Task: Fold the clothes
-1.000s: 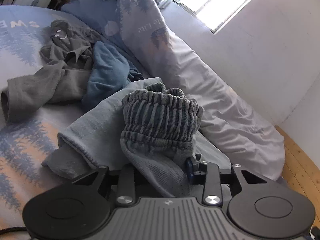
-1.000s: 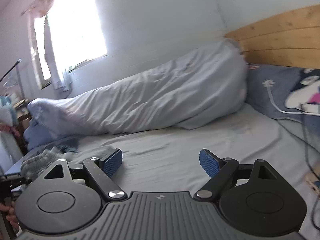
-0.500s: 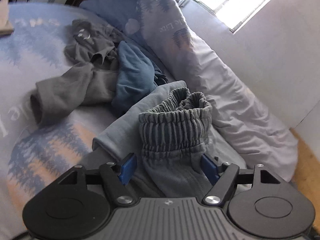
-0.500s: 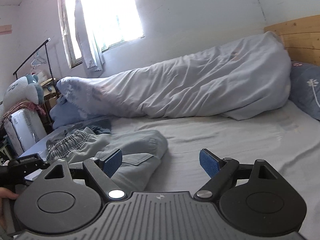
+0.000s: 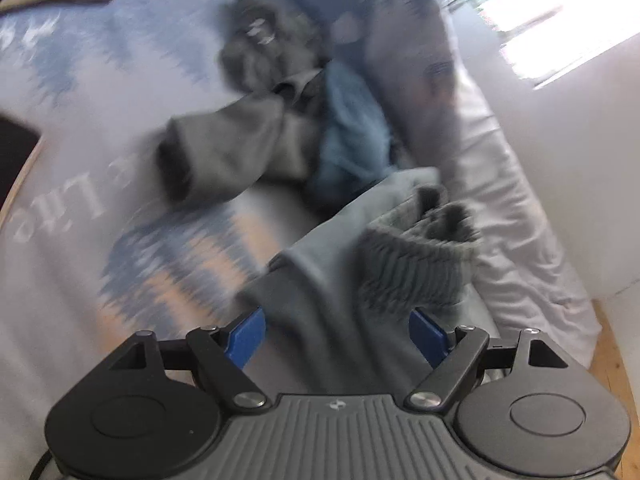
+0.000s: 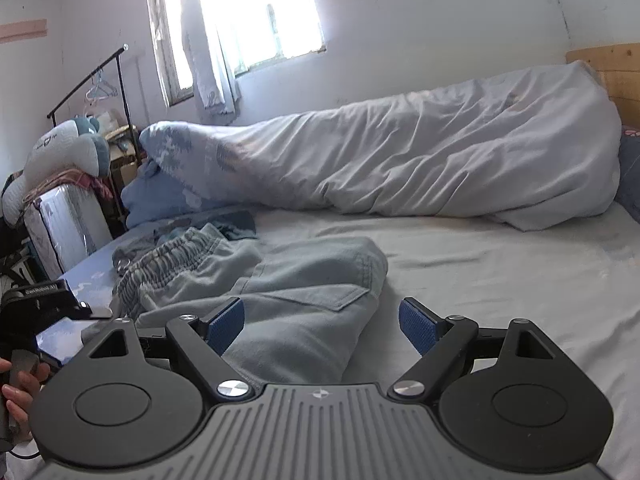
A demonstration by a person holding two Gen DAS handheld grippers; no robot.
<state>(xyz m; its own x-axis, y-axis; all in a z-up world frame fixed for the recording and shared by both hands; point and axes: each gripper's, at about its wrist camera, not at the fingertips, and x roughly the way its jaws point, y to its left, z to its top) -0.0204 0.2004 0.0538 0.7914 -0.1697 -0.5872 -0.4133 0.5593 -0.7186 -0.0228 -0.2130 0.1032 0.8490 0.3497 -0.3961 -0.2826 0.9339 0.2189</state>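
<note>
The grey-blue trousers (image 6: 304, 292) lie roughly doubled on the bed (image 6: 500, 280), while 2 more garments, a grey hoodie (image 5: 232, 152) and a blue piece (image 5: 352, 140), apparently wait unfolded (that view is blurred). The left gripper (image 5: 338, 334) has just been opening, its jaws now straddling the trousers without pressing; the right gripper (image 6: 320, 326) is spread wide, holding nothing.

Light: daylight is pouring through the window (image 6: 244, 12), glaring white at upper centre.
Blur: the left wrist view is smearing throughout.
Edges: fisheye is bending the corners.
</note>
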